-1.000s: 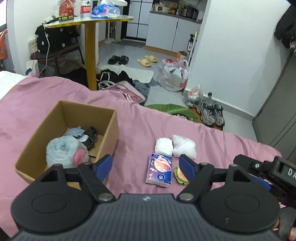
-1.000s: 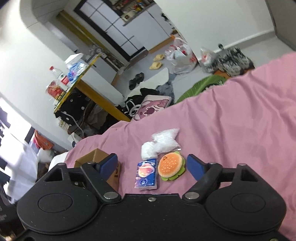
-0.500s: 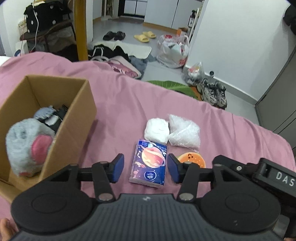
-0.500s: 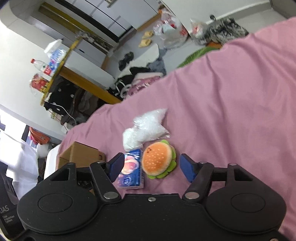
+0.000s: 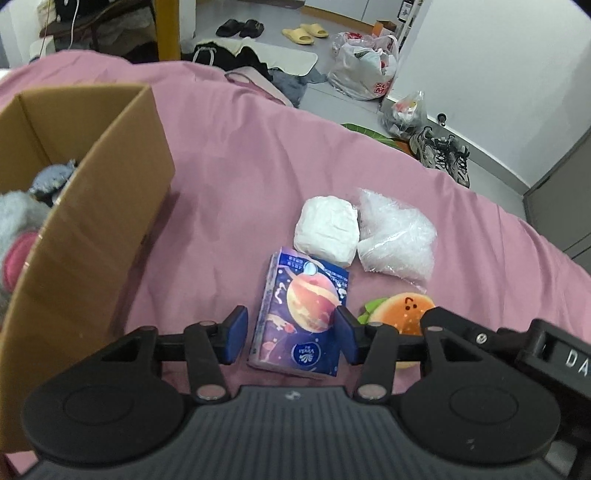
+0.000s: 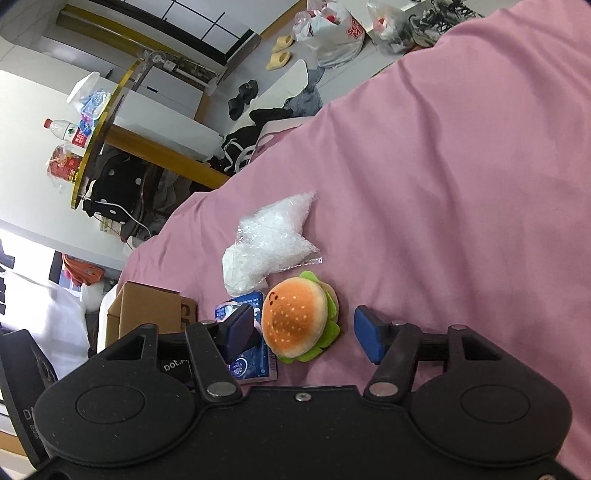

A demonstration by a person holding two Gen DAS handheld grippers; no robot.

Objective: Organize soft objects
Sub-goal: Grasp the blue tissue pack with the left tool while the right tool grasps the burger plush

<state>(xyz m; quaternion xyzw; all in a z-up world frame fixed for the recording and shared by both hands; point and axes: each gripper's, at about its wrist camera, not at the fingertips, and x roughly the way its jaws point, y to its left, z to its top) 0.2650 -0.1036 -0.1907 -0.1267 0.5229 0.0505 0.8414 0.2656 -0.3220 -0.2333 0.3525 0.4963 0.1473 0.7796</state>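
Note:
On the pink bed sheet (image 5: 229, 177) lie a blue tissue pack with a planet print (image 5: 301, 314), a white soft bundle (image 5: 327, 230), a clear plastic bag (image 5: 395, 240) and a plush burger (image 5: 404, 308). My left gripper (image 5: 291, 334) is open, its fingers on either side of the tissue pack. My right gripper (image 6: 303, 334) is open around the plush burger (image 6: 295, 323), with the tissue pack (image 6: 247, 354) by its left finger. The cardboard box (image 5: 99, 206) at left holds a grey plush toy (image 5: 14, 229).
The box also shows in the right wrist view (image 6: 147, 314). Beyond the bed's far edge the floor holds shoes (image 5: 441, 155), plastic bags (image 5: 364, 70), slippers (image 5: 304, 33) and clothes. A yellow table leg (image 5: 168, 29) stands behind the bed.
Both grippers have moved down and forward toward the bed. The left now straddles the tissue pack and the right straddles the plush burger. Both stay open.

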